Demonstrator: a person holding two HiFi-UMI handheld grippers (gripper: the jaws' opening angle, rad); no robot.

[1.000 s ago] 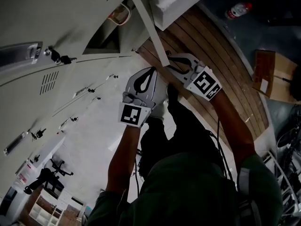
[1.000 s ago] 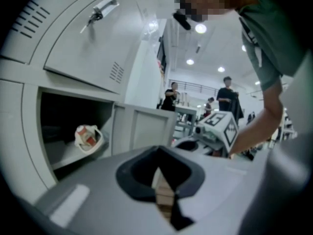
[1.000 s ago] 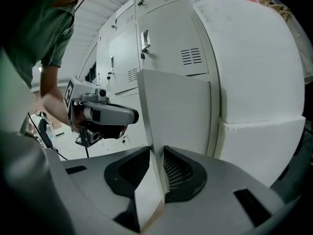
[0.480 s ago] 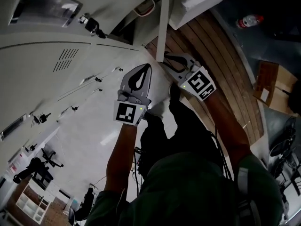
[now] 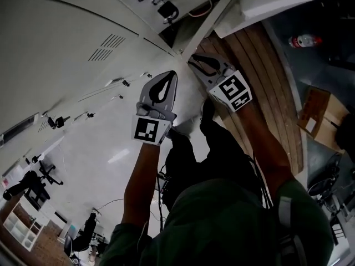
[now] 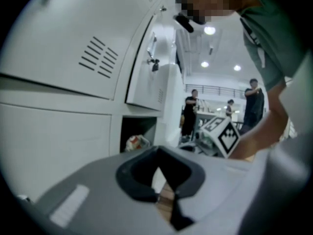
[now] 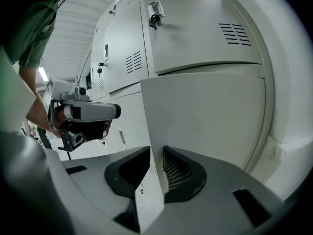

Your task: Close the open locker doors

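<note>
A pale grey bank of lockers fills the upper left of the head view. One locker door stands open, seen edge-on beside a dark compartment. My right gripper is shut on that door's lower edge. In the right gripper view the door panel runs down between the jaws of the right gripper. My left gripper hangs just left of it, shut and holding nothing. The left gripper faces an open compartment with a red-and-white bundle inside.
A strip of wooden floor runs past the lockers on the right. A plastic bottle and a cardboard box lie beyond it. Keys hang from a lock above the open compartment. People stand far off in the hall.
The head view has swung round. The held door's edge has turned from leaning left to leaning right, and the dark gap beside it looks narrower. Both grippers keep their places.
</note>
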